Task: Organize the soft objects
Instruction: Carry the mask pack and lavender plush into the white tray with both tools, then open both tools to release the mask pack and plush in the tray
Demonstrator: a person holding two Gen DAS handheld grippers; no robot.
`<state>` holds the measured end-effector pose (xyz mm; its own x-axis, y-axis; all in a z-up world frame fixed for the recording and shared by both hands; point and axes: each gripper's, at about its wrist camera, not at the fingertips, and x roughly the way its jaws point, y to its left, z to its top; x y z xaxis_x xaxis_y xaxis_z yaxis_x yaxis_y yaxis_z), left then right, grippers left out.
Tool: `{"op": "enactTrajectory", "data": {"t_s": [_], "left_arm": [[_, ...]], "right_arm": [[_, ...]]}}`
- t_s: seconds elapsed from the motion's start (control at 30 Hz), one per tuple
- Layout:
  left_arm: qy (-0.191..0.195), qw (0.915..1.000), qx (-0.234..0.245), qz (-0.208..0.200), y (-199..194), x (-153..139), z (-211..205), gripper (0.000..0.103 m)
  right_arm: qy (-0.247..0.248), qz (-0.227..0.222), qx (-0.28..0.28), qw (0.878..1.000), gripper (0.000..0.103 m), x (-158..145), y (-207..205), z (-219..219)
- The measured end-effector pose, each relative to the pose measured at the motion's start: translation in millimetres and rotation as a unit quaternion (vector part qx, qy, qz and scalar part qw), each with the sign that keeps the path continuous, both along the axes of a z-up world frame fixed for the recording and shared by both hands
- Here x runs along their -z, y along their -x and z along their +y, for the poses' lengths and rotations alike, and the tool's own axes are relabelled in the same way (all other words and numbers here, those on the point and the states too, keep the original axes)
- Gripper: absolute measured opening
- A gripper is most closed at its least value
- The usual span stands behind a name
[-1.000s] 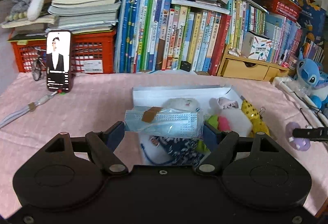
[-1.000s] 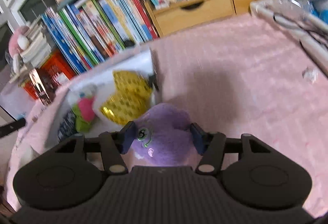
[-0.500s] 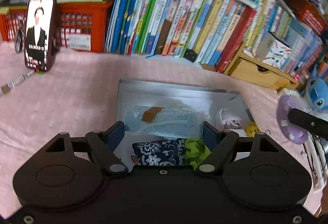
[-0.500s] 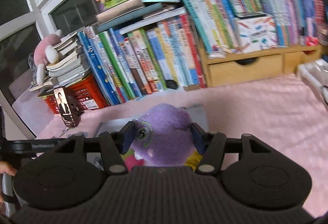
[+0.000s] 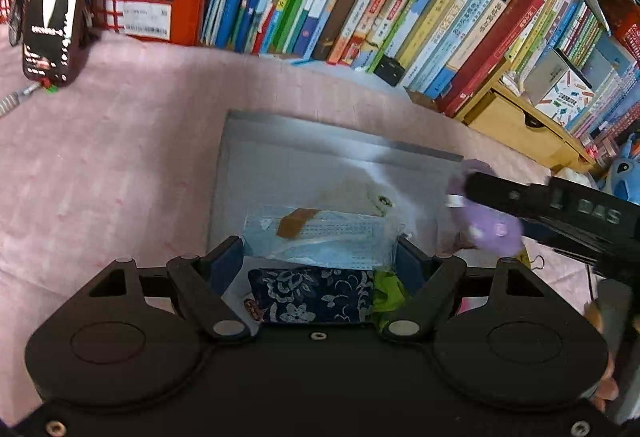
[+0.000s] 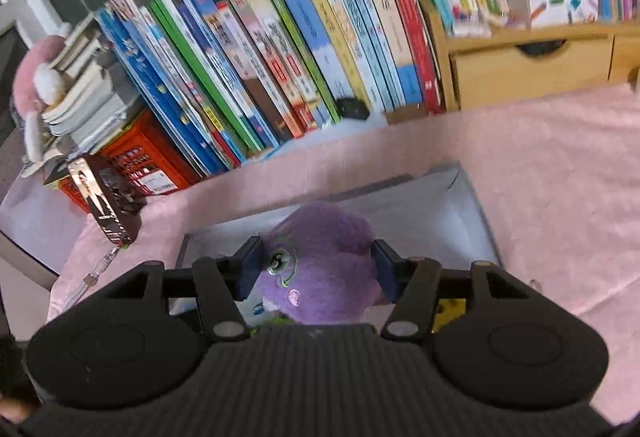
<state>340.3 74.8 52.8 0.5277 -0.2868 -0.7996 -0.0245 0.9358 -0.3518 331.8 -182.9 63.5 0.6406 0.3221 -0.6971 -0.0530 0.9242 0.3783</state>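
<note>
Left wrist view: the left gripper is pinching a mask pack above the grey box; better to lower it flat at six o'clock.

Right wrist view: the right gripper is clamping a purple plush over the box; best released low toward twelve o'clock, clear of the mask.

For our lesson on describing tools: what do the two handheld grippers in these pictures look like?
Both are matte black plastic. The left gripper has two round housings with embossed circles, silver pivot screws and dark blue finger pads. The right gripper matches it but has a ribbed body, and its side carries raised lettering.
</note>
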Motion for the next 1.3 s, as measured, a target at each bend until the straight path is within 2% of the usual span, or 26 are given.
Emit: {"op": "enactTrajectory", "data": {"t_s": [0.27,0.47,0.53,0.57,0.63,0.7,0.93,1.3], "left_arm": [[0.016,0.9998,0.006,0.008,-3.5,6.4,2.5,0.078],[0.022,0.9997,0.008,0.010,-4.5,7.3,3.6,0.079],[0.024,0.9996,0.008,0.009,-4.2,6.1,3.8,0.082],[0.024,0.9996,0.009,0.008,-3.5,4.9,3.9,0.083],[0.024,0.9996,0.011,0.004,-1.8,2.2,4.5,0.086],[0.022,0.9997,0.011,0.002,-0.3,-0.9,5.0,0.087],[0.015,0.9997,0.013,-0.011,10.7,-15.2,5.7,0.089],[-0.003,0.9985,0.044,-0.032,46.8,-43.4,-6.4,0.091]], "right_arm": [[-0.008,0.036,0.006,0.999,0.063,20.0,-13.3,5.6],[-0.003,0.039,0.000,0.999,0.065,23.3,-15.0,9.9],[0.000,0.039,0.000,0.999,0.066,22.9,-15.0,11.8],[0.000,0.038,-0.001,0.999,0.066,22.5,-14.6,11.7],[-0.003,0.037,-0.002,0.999,0.075,21.7,-13.5,10.8],[-0.009,0.035,-0.005,0.999,0.077,21.1,-12.1,9.0],[-0.013,0.018,-0.007,1.000,0.080,8.3,0.5,-0.2],[0.015,-0.010,-0.042,0.999,0.083,-20.9,40.9,-6.9]]}}
